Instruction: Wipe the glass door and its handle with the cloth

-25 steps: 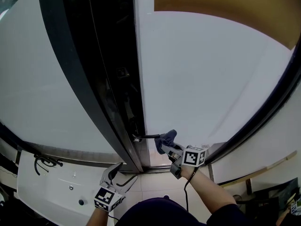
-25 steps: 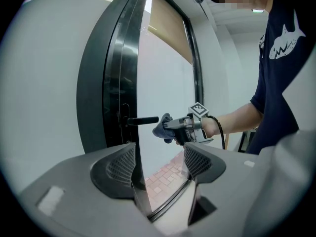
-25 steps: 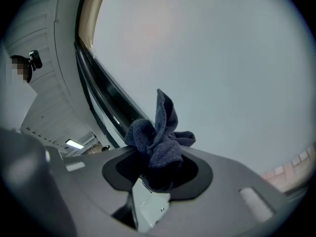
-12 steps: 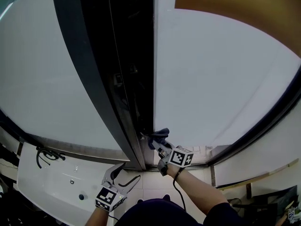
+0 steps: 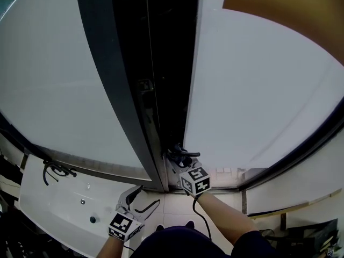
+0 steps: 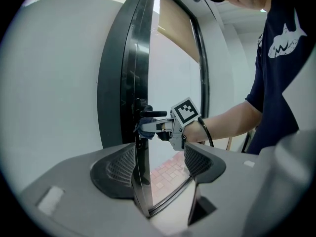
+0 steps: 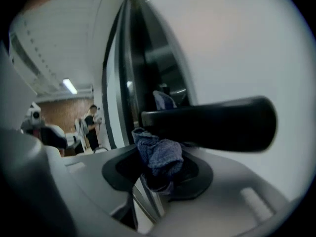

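The frosted glass door stands in a black frame. Its black lever handle juts out low on the door edge. In the right gripper view the handle fills the middle, and the blue cloth is bunched right beneath it, touching its underside. My right gripper is shut on the cloth. The left gripper view shows the right gripper holding the cloth under the handle. My left gripper hangs lower left, open and holding nothing, apart from the door.
A white basin-like surface with a black hooked part lies at the lower left. Pale tiled floor shows beneath the door. A brown blind covers the upper right. A person stands far off beyond the door.
My right gripper has slid left along the handle with the cloth, from the lever's free end towards the door edge. The left gripper has stayed put.
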### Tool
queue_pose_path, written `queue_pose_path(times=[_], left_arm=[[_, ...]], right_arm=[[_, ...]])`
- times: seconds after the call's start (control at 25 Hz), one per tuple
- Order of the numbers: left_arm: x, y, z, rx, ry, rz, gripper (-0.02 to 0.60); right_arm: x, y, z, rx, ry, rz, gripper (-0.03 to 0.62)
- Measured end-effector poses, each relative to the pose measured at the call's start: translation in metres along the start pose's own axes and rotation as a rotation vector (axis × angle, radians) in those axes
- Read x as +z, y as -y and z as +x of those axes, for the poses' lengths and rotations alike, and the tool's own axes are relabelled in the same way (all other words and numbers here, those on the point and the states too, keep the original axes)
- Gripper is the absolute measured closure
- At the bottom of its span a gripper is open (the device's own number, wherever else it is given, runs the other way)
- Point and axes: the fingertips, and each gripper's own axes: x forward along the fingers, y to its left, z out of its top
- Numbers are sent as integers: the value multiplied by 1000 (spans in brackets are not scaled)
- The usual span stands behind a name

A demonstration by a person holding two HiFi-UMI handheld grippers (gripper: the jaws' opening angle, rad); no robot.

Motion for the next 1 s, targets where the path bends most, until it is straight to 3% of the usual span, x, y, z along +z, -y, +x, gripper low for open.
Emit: queue_pose_path(times=[0.08, 0.4, 0.84, 1.0], left_arm=[[0, 0, 2, -3, 1, 1, 278], [8, 7, 10, -28, 15, 15, 278], [5, 13, 4, -14, 8, 6, 278], [5, 15, -2, -14, 17, 19, 278]], right_arm=[[-4, -6, 5, 2, -81, -123, 447], [-16, 1, 0, -33, -165, -221, 448], [-37, 22, -7, -90, -199, -212, 448], [-57, 34, -17, -117, -247, -150, 448]])
